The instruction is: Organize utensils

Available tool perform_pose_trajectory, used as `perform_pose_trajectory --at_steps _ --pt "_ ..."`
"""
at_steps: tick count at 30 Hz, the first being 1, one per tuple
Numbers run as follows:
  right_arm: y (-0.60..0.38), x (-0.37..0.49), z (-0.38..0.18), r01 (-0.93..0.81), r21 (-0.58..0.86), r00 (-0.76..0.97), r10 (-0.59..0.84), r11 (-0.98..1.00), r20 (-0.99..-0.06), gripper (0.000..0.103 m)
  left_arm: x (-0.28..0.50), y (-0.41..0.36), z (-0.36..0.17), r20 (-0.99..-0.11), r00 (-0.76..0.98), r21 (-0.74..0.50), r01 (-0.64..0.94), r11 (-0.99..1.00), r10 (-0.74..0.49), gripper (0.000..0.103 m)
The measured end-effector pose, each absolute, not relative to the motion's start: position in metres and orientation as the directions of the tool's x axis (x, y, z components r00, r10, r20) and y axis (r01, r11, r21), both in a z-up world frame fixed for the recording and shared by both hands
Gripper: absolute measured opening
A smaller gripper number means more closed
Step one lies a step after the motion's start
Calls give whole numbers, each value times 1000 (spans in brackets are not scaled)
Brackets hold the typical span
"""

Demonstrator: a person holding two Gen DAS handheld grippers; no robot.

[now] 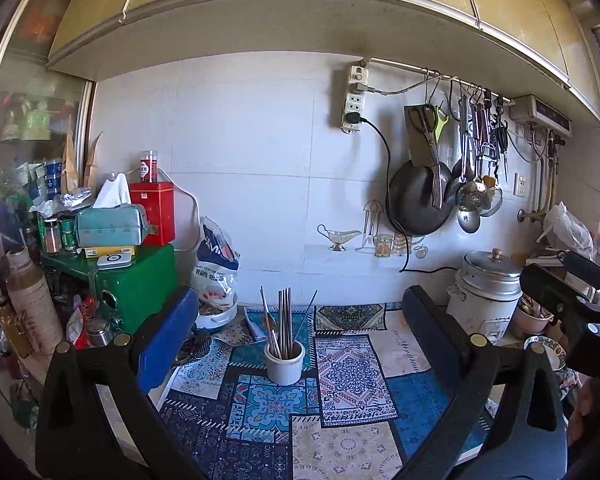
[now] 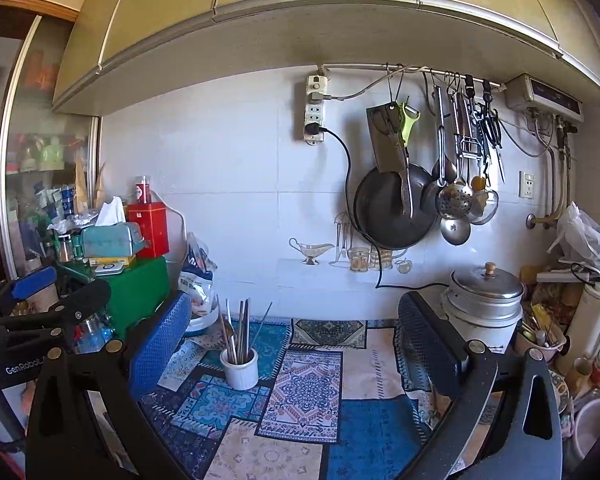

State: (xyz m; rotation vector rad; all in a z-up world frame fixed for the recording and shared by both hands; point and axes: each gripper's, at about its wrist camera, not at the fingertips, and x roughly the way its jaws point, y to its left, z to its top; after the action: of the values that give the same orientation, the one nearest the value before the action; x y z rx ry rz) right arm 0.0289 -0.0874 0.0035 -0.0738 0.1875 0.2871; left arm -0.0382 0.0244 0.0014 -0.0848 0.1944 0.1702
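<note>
A white ceramic holder (image 1: 285,363) stands on the patterned mat (image 1: 340,412), with several chopsticks (image 1: 285,322) upright in it. It also shows in the right wrist view (image 2: 239,368) with its chopsticks (image 2: 240,330). My left gripper (image 1: 296,320) is open and empty, held above the mat with the holder between its fingers in view. My right gripper (image 2: 296,328) is open and empty, the holder just right of its left finger (image 2: 160,344). Each gripper shows at the edge of the other's view.
A green box (image 1: 140,284) stacked with a red tin and a tissue box stands at left. A rice cooker (image 1: 488,292) stands at right. A pan, ladles and scissors hang on a wall rail (image 1: 452,80). A bag (image 1: 216,264) lies behind the holder.
</note>
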Motion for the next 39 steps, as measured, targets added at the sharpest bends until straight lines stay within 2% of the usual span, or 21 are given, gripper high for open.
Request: perform_pose_trajectory --at_steps 39 --pt "-88 22 3 -276 -42 943 262 960 -206 103 -39 15 -4 -208 971 -63 -136 989 120 102"
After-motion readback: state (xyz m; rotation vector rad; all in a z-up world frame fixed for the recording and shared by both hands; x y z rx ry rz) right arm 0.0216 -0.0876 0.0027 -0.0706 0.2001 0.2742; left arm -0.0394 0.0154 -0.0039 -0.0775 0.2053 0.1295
